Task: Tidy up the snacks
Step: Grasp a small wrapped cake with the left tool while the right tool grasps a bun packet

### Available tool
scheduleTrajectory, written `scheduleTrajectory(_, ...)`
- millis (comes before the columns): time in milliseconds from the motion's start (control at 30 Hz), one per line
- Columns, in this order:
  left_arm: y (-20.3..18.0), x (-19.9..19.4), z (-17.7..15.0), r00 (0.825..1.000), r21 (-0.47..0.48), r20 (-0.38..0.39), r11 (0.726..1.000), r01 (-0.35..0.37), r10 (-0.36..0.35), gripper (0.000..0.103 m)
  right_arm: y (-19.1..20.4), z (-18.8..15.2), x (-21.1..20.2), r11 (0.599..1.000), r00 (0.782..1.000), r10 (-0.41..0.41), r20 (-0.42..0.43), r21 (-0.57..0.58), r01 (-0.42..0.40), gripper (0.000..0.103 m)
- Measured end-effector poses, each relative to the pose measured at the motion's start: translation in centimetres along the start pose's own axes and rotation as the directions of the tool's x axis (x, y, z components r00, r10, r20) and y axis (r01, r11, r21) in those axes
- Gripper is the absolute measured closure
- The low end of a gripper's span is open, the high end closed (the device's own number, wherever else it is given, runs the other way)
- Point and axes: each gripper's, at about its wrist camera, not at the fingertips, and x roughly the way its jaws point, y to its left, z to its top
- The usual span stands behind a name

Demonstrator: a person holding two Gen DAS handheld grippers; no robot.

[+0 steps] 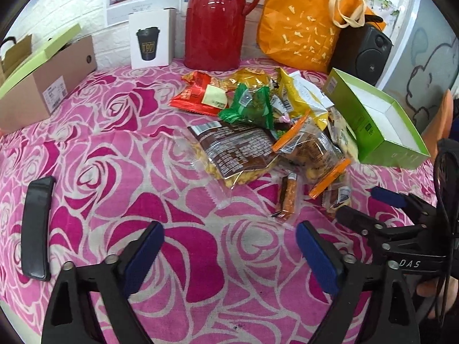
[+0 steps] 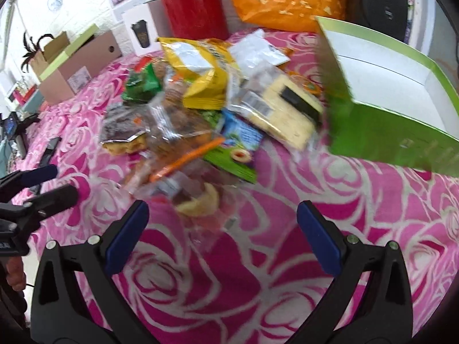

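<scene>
A heap of snack packets [image 1: 258,120] lies on the pink rose cloth [image 1: 114,189]: a red one, a green one [image 1: 249,106], yellow ones, a clear bag with a brown label [image 1: 235,149] and a small bar [image 1: 287,197]. An open green box [image 1: 381,126] with a white inside sits right of the heap. My left gripper [image 1: 229,243] hangs open and empty, short of the heap. In the right wrist view, the right gripper [image 2: 222,220] is open, just short of a clear packet [image 2: 198,200]; the heap [image 2: 206,91] and the green box [image 2: 387,109] lie beyond.
A red jug [image 1: 218,20], an orange bag [image 1: 304,20], a black speaker [image 1: 370,51] and a white cup carton [image 1: 152,40] line the back. A brown cardboard box [image 1: 43,86] stands at the left. A black flat object [image 1: 37,229] lies on the cloth at the near left.
</scene>
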Motion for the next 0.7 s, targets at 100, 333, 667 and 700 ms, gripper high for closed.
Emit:
scheduleTrajectory(100,-0.9,0.9,0.5,0.999,0.026,-0.029,0.999,0.037,-0.036,0.032,0.3,0.0,1.3,0.999,0.999,0.033,-0.017,-0.009,-0.033,0.036)
scheduleTrajectory(333,-4.7,3.4,2.2,0.992,0.110,-0.053,0.987,0.115,-0.110,0.040,-0.6,-0.9,0.0,0.997,0.997,0.080,-0.021,-0.010,-0.080,0.066)
scheduleTrajectory(667,-4.1,6.3,2.3,0.985,0.070,-0.119,0.989,0.132,-0.123,0.066,0.4,-0.2,0.6,0.995,0.999,0.037,0.038,-0.094,-0.033,0.028)
scheduleTrajectory(700,-4.0,6.4,2.3,0.986,0.067,-0.118,0.990,0.127,-0.119,0.073,0.5,-0.2,1.1,0.995,0.999,0.028,0.037,-0.101,-0.024,0.035)
